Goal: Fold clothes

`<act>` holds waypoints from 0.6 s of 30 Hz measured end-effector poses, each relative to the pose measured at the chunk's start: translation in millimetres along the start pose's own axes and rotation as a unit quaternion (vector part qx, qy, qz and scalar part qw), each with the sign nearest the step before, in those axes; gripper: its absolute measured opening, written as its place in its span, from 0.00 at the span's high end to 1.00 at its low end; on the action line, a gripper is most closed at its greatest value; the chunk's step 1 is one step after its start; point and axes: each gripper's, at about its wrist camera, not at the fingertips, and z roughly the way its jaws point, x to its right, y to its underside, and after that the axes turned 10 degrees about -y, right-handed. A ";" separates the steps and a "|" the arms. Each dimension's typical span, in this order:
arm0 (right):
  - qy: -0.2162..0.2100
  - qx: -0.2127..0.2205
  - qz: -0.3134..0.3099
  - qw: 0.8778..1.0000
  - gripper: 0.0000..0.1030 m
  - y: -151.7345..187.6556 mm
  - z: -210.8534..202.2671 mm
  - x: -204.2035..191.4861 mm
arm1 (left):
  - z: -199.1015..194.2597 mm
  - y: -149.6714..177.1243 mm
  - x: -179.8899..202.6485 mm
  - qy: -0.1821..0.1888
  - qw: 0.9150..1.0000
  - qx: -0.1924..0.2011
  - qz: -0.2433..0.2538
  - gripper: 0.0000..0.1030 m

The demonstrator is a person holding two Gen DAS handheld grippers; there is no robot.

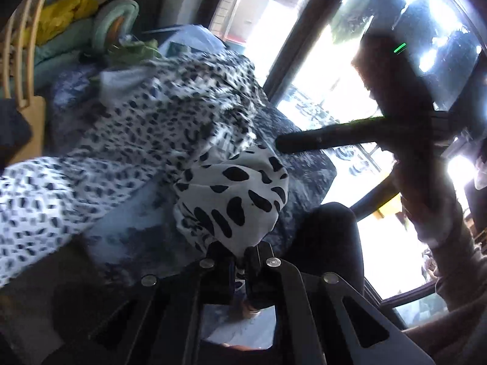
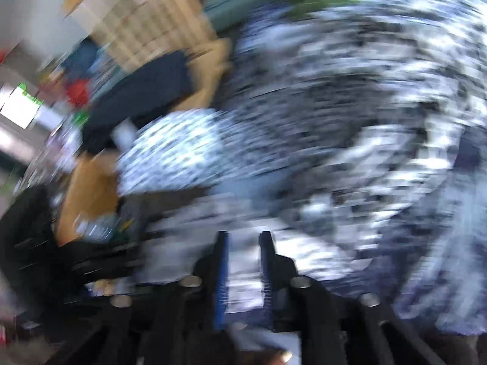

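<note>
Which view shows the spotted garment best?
The left wrist view: the spotted garment is sharp there, bunched in the shut left gripper. The right wrist view shows it only as motion-blurred pattern.

A lived-in room of a home, likely a bedroom: a bed under a dark mottled blanket (image 1: pixel 304 158), heaped with folded green bedding (image 1: pixel 61 48) and a yellow cloth (image 1: pixel 64 12), a pale wooden slatted frame (image 1: pixel 18 45) at its side, a tall dark-framed window (image 1: pixel 319 70) giving daylight, and a leopard-print garment (image 1: pixel 170 115) spread on the bed
</note>
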 end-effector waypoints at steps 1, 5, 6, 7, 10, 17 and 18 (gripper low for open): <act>0.016 0.015 0.022 1.000 0.63 -4.5 -6.1 20.7 | -9.6 -0.2 -5.7 0.002 1.000 0.006 -0.004 0.96; 0.045 0.058 0.127 0.989 0.56 -19.9 -23.5 108.9 | -59.3 1.3 -31.5 -0.013 0.998 0.042 -0.040 0.96; 0.044 0.067 0.153 0.985 0.56 -22.5 -26.2 129.9 | -71.1 1.2 -39.4 -0.022 0.997 0.051 -0.054 0.96; 0.042 0.076 0.176 0.980 0.56 -24.3 -26.8 149.7 | -82.3 0.8 -47.3 -0.032 0.995 0.061 -0.068 0.96; 0.041 0.099 0.227 0.968 0.56 -29.3 -27.1 195.8 | -115.1 3.0 -69.9 -0.060 0.988 0.087 -0.108 0.96; 0.032 0.115 0.253 0.960 0.56 -58.9 -3.4 232.9 | -143.3 17.3 -111.5 -0.175 0.967 0.037 -0.183 0.96; 0.028 0.116 0.253 0.960 0.56 -65.0 0.1 235.3 | -144.6 20.2 -117.0 -0.185 0.964 0.028 -0.190 0.96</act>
